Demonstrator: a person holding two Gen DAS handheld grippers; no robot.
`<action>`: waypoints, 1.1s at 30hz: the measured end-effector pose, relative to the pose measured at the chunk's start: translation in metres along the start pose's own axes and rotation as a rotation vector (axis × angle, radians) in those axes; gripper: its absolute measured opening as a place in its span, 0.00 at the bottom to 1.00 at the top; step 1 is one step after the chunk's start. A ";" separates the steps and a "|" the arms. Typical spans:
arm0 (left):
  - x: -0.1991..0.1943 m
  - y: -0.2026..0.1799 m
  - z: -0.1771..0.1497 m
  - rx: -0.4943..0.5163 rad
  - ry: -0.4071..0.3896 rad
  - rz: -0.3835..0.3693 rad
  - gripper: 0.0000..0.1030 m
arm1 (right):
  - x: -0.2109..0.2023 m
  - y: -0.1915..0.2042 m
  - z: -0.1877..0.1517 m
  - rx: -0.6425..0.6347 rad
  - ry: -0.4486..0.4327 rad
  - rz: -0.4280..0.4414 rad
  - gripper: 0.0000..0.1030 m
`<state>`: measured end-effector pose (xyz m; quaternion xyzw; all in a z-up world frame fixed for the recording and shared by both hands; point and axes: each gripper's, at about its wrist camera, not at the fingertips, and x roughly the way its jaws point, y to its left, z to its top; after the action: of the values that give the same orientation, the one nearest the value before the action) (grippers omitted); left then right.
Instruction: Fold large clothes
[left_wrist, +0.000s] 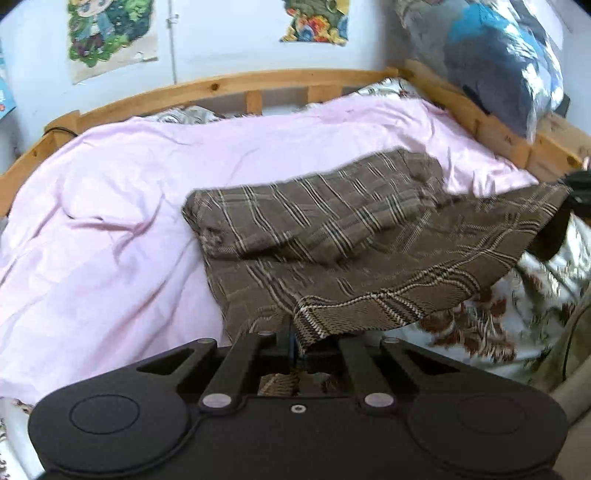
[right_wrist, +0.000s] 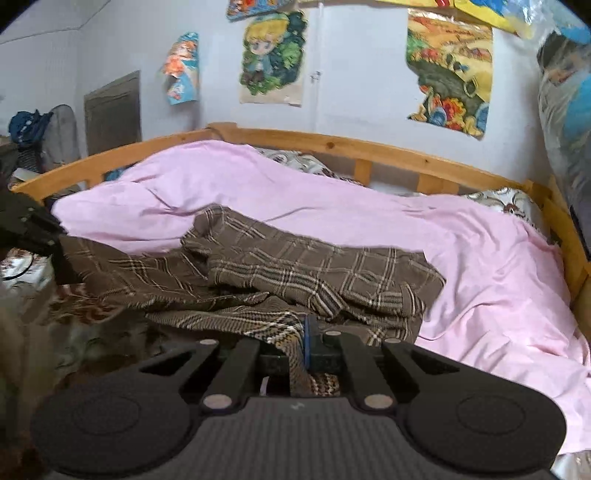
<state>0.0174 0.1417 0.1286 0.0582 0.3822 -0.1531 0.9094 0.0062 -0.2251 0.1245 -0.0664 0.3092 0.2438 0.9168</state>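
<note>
A brown plaid garment (left_wrist: 332, 229) lies partly folded on a bed covered by a pink sheet (left_wrist: 110, 206). My left gripper (left_wrist: 295, 350) is shut on the garment's near edge, and the cloth drapes over its fingers. In the right wrist view the same plaid garment (right_wrist: 303, 273) spreads across the pink sheet (right_wrist: 480, 258), and my right gripper (right_wrist: 304, 350) is shut on another part of its near edge. Both held edges hang lifted off the bed. The right gripper's dark body (left_wrist: 576, 195) shows at the right edge of the left wrist view; the left gripper's body (right_wrist: 26, 225) shows at the far left.
A wooden bed rail (left_wrist: 258, 88) runs along the back and right side. A floral bedcover (left_wrist: 498, 321) lies under the sheet at the near right. A plastic-wrapped bundle (left_wrist: 498, 55) rests on the right rail. Posters (right_wrist: 273, 59) hang on the wall; clutter (right_wrist: 29, 129) stands at the far left.
</note>
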 end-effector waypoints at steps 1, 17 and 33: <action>-0.002 0.006 0.007 -0.015 -0.013 0.002 0.03 | -0.005 0.001 0.004 -0.005 -0.006 0.002 0.04; 0.145 0.061 0.164 -0.058 0.042 0.067 0.03 | 0.142 -0.095 0.111 0.012 0.009 0.006 0.05; 0.284 0.114 0.162 -0.174 0.250 -0.029 0.14 | 0.298 -0.180 0.075 0.263 0.188 0.030 0.23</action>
<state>0.3518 0.1469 0.0379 -0.0077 0.5050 -0.1244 0.8541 0.3394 -0.2409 0.0009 0.0362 0.4240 0.2078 0.8808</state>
